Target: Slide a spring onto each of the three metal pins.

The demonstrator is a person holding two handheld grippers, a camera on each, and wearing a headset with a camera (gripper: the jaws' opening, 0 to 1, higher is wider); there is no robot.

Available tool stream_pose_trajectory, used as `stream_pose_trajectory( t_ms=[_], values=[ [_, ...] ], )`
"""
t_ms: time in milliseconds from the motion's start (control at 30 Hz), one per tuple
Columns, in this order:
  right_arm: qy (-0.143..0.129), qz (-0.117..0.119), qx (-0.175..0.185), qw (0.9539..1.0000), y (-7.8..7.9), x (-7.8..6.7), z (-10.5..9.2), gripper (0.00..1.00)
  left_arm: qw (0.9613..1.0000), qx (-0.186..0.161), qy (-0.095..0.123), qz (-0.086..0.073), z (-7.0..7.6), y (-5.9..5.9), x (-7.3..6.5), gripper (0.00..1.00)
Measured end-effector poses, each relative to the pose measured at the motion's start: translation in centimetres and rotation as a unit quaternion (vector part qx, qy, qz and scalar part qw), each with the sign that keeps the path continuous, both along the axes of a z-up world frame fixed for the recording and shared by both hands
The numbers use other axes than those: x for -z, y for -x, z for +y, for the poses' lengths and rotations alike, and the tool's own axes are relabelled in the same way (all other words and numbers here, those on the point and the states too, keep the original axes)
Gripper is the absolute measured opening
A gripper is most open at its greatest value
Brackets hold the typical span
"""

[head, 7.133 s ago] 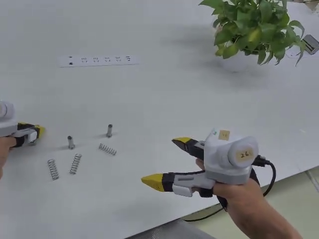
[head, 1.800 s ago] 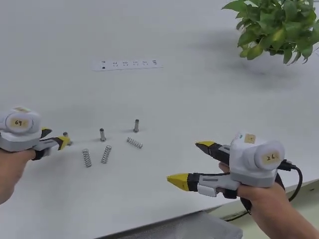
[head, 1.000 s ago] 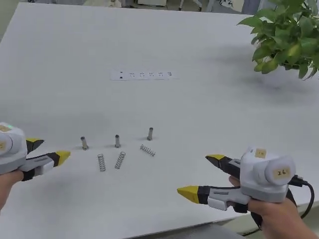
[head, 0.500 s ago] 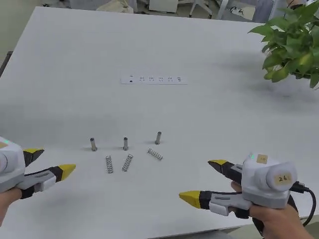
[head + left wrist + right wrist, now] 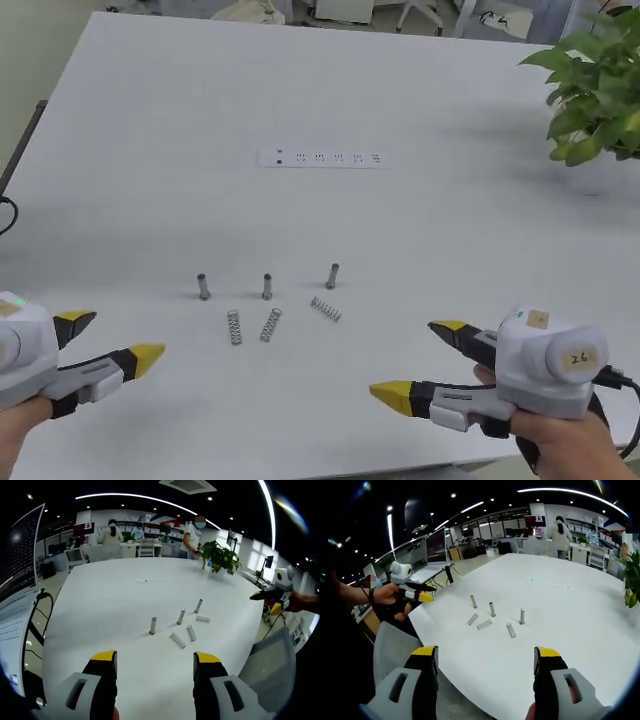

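Big open-plan office, dark ceiling with long strip lights [image 5: 150,496]. Wide matte white counter [image 5: 470,250], flat white power strip [image 5: 321,158] lying mid-surface, leafy green potted plant [image 5: 598,90] over at the far right. Grey office chair [image 5: 390,652] just beside the near edge.

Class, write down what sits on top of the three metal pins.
Nothing does: the left pin, middle pin and right pin stand bare. The three springs lie flat on the table beside them, nearer the camera. Nothing covers the pin tops.
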State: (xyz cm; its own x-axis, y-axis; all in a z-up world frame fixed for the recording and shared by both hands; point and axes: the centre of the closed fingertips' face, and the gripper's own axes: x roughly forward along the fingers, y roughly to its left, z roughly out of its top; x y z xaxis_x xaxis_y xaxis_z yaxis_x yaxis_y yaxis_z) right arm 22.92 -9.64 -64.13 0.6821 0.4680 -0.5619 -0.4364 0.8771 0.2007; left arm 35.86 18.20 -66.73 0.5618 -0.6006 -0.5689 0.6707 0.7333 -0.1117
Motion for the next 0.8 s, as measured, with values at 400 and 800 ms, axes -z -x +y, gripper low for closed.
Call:
stream_pose_trajectory(
  t_ms=[400,800],
  values=[
    [0.0,0.0,0.01,0.9999,-0.1,0.0,-0.7,0.77,0.9998,0.017,0.0,0.002,-2.0,-0.5,0.1,0.57],
    [0.002,0.002,0.013,0.9999,-0.1,0.0,-0.9,0.77,0.9992,0.036,-0.009,0.013,-3.3,-0.5,1.6,0.56]
  ],
)
